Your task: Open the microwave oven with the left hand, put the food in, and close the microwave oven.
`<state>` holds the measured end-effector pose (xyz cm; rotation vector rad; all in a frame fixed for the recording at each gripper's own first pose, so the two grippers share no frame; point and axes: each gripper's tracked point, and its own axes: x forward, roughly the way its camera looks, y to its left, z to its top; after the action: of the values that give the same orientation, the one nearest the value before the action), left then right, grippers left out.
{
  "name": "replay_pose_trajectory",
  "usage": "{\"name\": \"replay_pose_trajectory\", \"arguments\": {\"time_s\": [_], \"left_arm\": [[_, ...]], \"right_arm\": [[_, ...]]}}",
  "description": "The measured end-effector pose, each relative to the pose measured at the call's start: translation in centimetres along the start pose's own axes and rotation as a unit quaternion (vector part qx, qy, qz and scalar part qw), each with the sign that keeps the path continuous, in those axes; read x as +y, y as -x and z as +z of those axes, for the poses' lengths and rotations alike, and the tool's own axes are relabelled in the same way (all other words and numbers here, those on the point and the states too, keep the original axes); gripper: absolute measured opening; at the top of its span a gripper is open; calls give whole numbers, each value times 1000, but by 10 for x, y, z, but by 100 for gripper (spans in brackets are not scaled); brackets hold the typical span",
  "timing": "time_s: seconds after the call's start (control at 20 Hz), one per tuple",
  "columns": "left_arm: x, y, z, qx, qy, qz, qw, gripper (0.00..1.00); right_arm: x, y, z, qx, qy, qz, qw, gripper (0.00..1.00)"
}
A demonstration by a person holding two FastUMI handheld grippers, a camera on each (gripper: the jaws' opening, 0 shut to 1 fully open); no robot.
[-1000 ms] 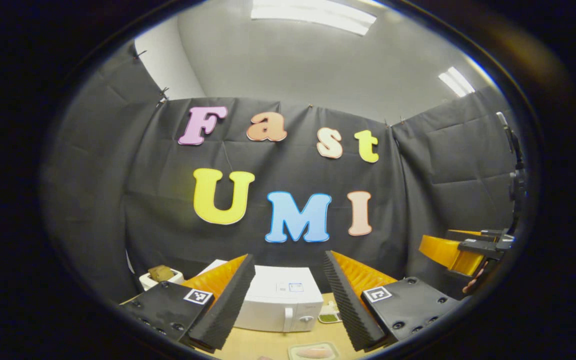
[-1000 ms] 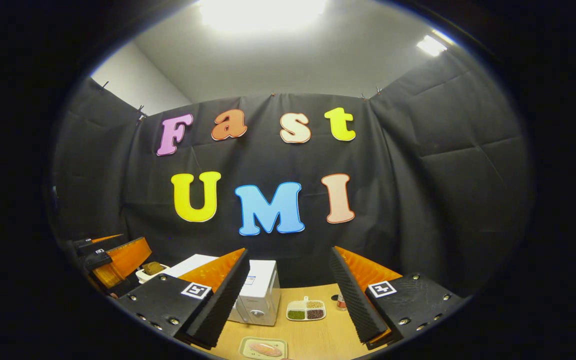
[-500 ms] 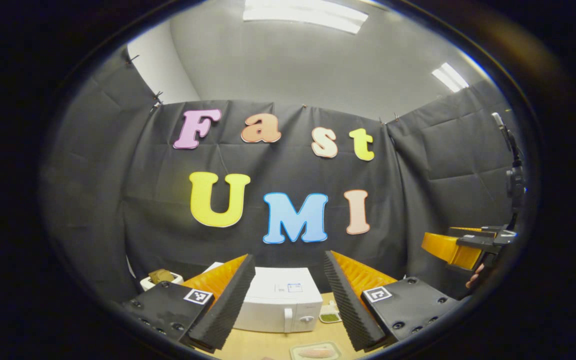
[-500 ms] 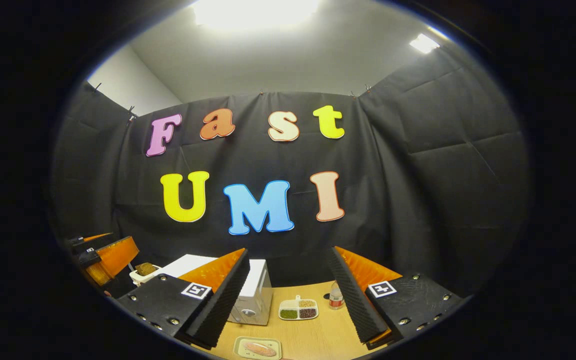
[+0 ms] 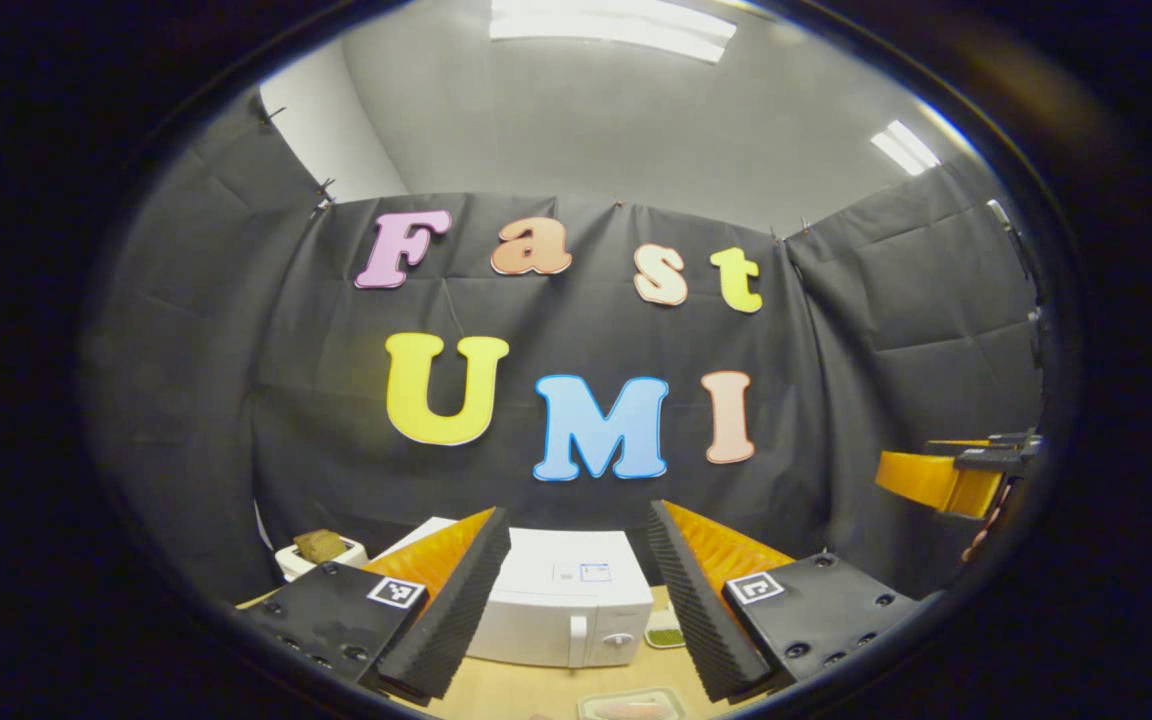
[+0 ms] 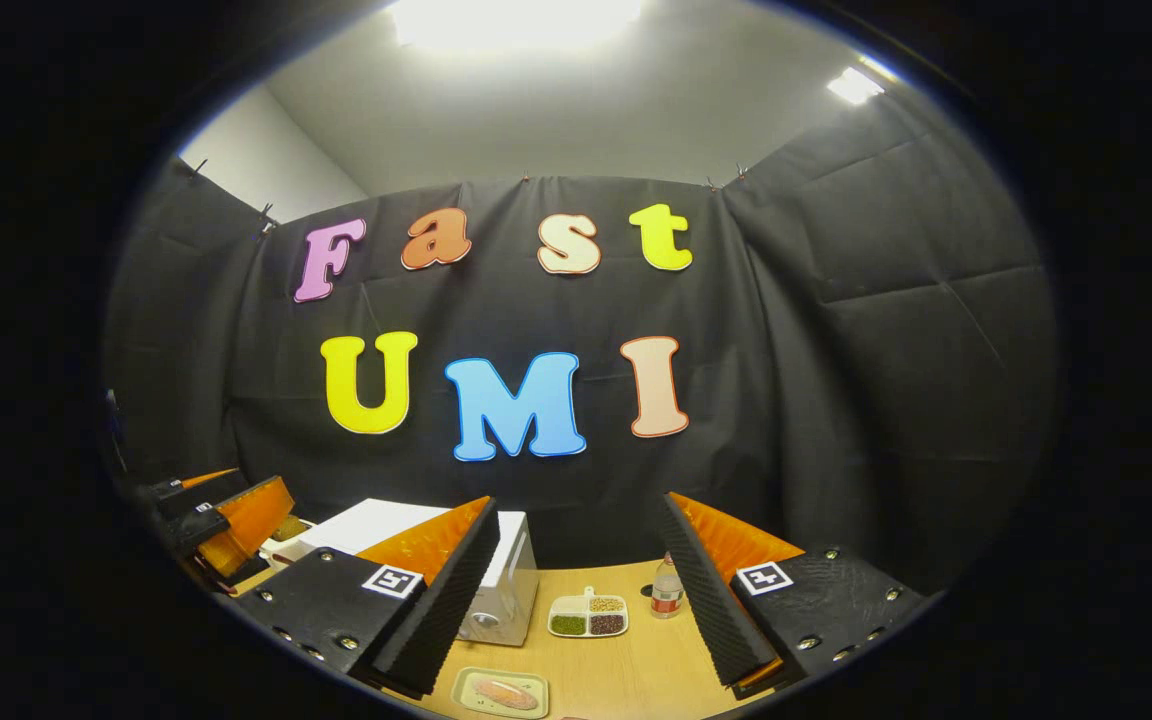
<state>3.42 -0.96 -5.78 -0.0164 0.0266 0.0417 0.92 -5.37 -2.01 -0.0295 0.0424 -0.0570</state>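
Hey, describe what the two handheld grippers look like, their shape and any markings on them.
Each gripper, left gripper and right gripper, has two long wedge-shaped fingers with ribbed inner faces and ridged orange backs. They sit on black blocks with small screws, and each block carries a square black-and-white marker. Seen from the side, the right gripper's body is orange with black parts on top.

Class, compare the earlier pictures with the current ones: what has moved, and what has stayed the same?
In the left gripper view, the right gripper has risen and drifted outward. In the right gripper view, the microwave oven, divided snack tray and food tray slid leftward, bringing a small bottle into sight. Nothing was grasped: both grippers stay open, the microwave closed.
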Motion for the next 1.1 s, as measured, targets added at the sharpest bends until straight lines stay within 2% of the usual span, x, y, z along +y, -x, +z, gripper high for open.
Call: {"name": "replay_pose_trajectory", "arguments": {"time_s": [0.25,0.45,0.8,1.1], "left_arm": [[-2,-25,-72,32,23,16,999,93],[-9,-43,-130,58,-9,16,998,94],[-5,-85,-217,96,-7,-13,995,94],[6,-125,-295,131,-9,-6,991,94]], "right_arm": [[-24,-12,-17,24,-4,9,1000,98],[-45,-17,-36,48,4,11,999,98],[-61,-9,-51,71,-2,-53,996,98],[-75,-4,-60,85,20,-90,992,98]]}}
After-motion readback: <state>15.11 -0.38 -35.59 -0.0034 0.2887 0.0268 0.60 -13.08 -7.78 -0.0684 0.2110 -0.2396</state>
